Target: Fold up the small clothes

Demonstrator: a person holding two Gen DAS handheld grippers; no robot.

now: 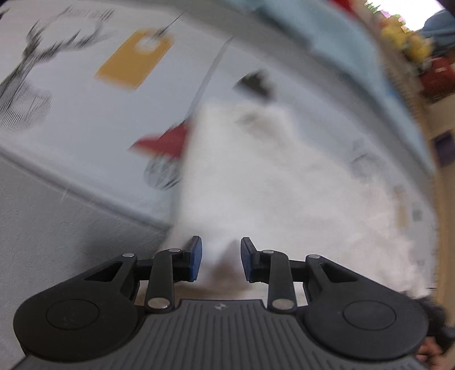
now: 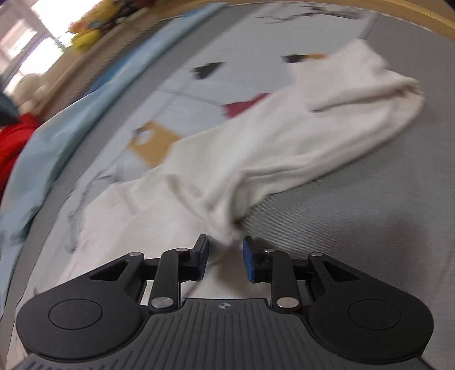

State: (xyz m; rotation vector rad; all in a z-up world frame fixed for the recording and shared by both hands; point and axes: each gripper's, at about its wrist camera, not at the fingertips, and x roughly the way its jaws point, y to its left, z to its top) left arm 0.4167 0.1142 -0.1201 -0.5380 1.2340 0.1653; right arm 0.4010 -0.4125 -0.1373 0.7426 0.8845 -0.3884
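A white garment (image 1: 256, 176) lies spread on a grey mat with a pale printed panel; the left wrist view is blurred. My left gripper (image 1: 221, 260) is open, its blue pads either side of the garment's near edge. In the right wrist view the same white garment (image 2: 256, 148) stretches from lower left to upper right, with a bunched fold close to the fingers. My right gripper (image 2: 225, 260) is open, its pads apart around the garment's near fold, not closed on it.
The printed panel (image 1: 99, 113) shows a yellow patch (image 1: 133, 61) and a red shape (image 1: 165, 142). A light blue cloth (image 2: 71, 113) lies along the mat's far side. Red fabric (image 2: 14, 142) and yellow toys (image 2: 91, 25) sit beyond it. A wooden edge (image 2: 398, 20) borders the mat.
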